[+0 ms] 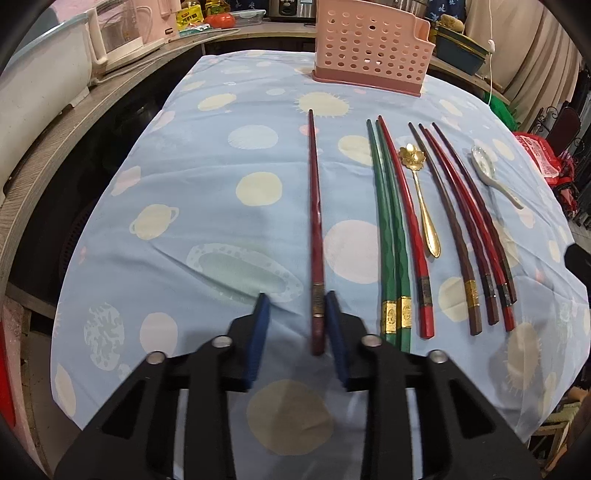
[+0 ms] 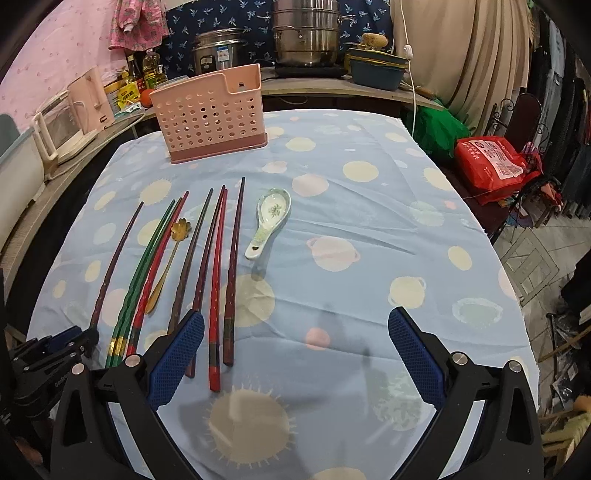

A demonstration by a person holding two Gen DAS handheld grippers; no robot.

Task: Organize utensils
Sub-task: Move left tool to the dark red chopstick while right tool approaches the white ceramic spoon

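Note:
A dark red chopstick lies alone on the blue tablecloth. Its thick end sits between the fingers of my left gripper, against the right pad, while the left pad stands clear of it, so the jaws are open. To its right lie two green chopsticks, several red and brown chopsticks, a gold spoon and a ceramic spoon. A pink perforated holder stands at the table's far side. My right gripper is wide open near the chopsticks' thick ends, gripping nothing.
A counter curves round the table's left and far sides, carrying a kettle, bottles, steel pots and a blue basin. A red bag sits past the right table edge.

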